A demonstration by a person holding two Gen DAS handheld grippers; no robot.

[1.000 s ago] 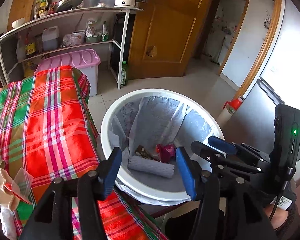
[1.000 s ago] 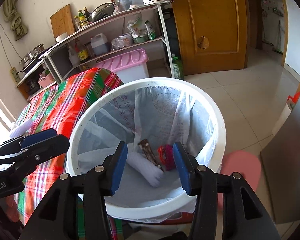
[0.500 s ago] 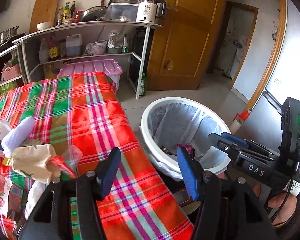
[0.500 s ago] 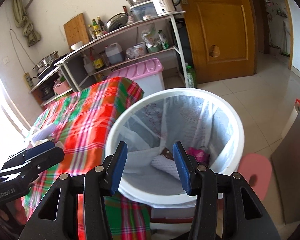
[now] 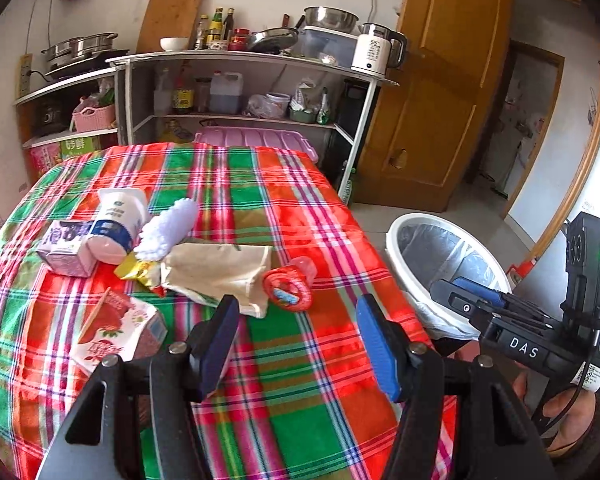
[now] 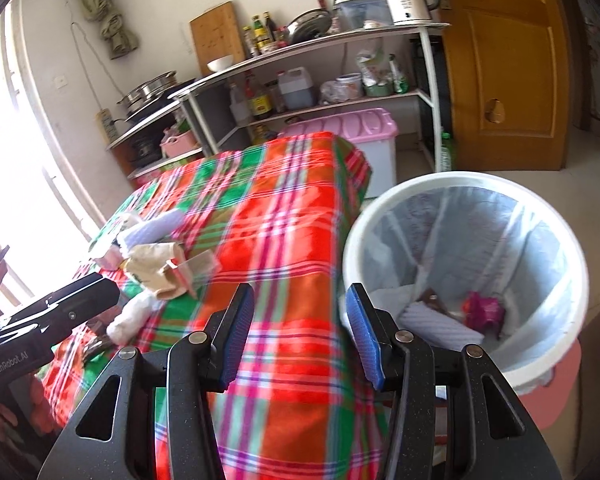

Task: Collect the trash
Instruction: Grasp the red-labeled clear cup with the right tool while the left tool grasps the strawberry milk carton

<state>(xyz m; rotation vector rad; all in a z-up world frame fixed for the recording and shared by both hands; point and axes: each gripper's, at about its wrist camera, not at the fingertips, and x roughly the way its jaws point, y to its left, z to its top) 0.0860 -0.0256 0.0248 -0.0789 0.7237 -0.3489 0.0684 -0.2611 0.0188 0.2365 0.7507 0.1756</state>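
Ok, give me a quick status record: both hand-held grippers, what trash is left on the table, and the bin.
left hand-held gripper: open, empty, over the plaid tablecloth
right hand-held gripper: open, empty, at the table edge beside the bin
trash on table: purple-and-white carton, white paper cup on its side, white fluffy roll, beige crumpled paper bag, red-lidded clear plastic cup, strawberry-print carton
white lined trash bin: on the floor beside the table, holds a white roll, a brown wrapper and a magenta wrapper
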